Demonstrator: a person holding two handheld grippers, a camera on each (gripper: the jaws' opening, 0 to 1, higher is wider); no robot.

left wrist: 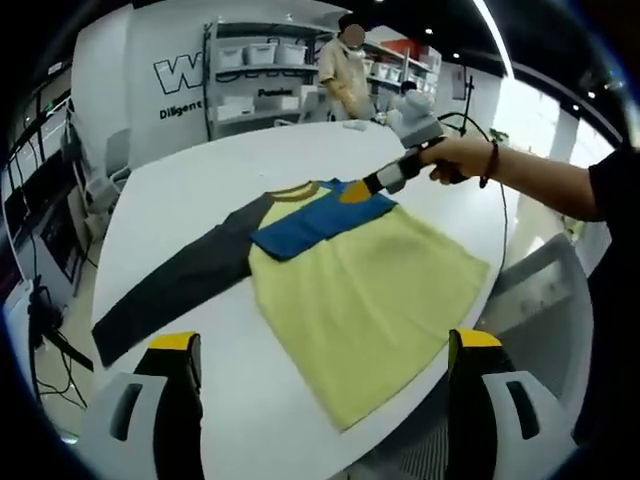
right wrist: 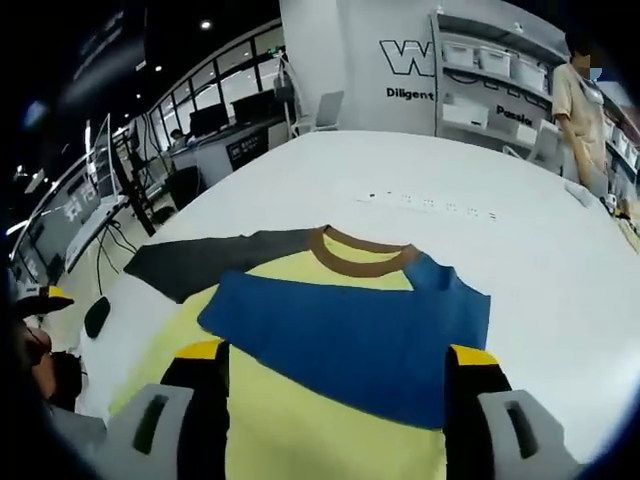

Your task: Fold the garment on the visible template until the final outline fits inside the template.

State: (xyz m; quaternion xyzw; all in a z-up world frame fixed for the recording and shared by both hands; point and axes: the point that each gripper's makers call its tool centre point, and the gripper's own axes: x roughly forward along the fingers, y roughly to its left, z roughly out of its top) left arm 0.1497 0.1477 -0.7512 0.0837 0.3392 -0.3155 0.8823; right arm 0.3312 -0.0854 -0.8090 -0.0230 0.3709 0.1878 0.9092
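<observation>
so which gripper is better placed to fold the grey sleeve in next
Left, probably. In the left gripper view the open left gripper sits at the table's near edge, with the grey sleeve stretched out flat toward its side. The right gripper is across the shirt by the already folded blue sleeve.
</observation>
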